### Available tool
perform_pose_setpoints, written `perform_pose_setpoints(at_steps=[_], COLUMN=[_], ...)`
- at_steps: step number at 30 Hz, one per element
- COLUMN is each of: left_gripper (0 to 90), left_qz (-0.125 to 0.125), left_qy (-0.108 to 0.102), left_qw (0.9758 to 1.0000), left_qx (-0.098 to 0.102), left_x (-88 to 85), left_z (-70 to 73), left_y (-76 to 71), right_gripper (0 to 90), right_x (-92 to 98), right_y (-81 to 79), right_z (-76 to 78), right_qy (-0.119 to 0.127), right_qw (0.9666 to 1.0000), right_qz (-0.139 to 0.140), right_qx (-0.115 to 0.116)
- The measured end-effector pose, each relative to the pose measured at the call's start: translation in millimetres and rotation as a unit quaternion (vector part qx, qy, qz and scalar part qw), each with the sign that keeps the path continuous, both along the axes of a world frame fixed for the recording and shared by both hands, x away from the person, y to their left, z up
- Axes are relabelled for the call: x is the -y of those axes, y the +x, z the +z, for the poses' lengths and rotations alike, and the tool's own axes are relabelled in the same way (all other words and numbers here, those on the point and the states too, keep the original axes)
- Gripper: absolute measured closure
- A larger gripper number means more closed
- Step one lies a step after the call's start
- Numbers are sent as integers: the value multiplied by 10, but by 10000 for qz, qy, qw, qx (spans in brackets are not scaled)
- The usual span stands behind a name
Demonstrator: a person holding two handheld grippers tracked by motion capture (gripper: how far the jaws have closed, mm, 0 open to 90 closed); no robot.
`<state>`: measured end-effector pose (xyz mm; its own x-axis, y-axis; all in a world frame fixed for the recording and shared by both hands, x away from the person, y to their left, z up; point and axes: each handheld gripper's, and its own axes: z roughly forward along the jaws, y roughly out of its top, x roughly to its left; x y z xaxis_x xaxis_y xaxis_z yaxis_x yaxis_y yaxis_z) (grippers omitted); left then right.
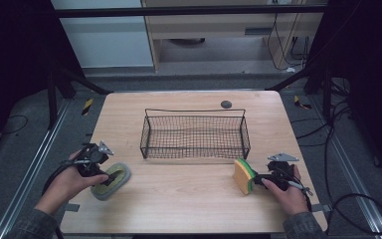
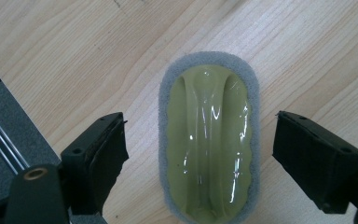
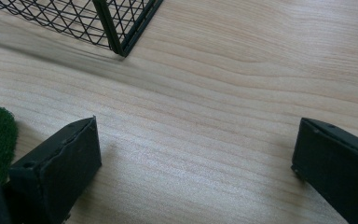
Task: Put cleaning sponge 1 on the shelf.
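The oval grey foam scrubber with a glossy olive-green plastic grip (image 2: 209,140) lies flat on the pale wooden table (image 1: 189,191), at lower left in the high view. In the left gripper view its long axis runs up the frame, between the wide-open jaws of the left gripper (image 2: 200,161), neither touching it. A closing pinch across its short width is judged likely. The right gripper (image 3: 193,172) is wide open and empty just beside a yellow-and-green sponge (image 1: 243,176), below the black wire-mesh basket (image 1: 195,134).
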<state>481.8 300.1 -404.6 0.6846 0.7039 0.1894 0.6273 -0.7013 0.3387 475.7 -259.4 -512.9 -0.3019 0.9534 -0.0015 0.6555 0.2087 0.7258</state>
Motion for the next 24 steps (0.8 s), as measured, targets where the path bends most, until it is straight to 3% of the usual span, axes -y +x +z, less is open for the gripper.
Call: perform_pose_setpoints(at_steps=[3,10,19,24], left_gripper=[205,304,459,491], left_qz=[40,27,1,-44], left_qy=[-109,-38,-143,-99], left_qw=[9999,9995,9990,9988], left_qx=[-29,-304,-429,-478], left_x=[-24,-79,-73,-48], left_z=[1,-93,-194,-218], left_y=[5,9,66,100], right_gripper=[12,12,12,12], right_x=[0,2,2,2], right_y=[0,-14,-14,-15], right_z=[0,0,0,0], right_qy=[0,-5,-4,0], right_qw=[10000,10000,10000,10000], right_qz=[1,14,9,18], right_qx=[0,-9,-8,-2])
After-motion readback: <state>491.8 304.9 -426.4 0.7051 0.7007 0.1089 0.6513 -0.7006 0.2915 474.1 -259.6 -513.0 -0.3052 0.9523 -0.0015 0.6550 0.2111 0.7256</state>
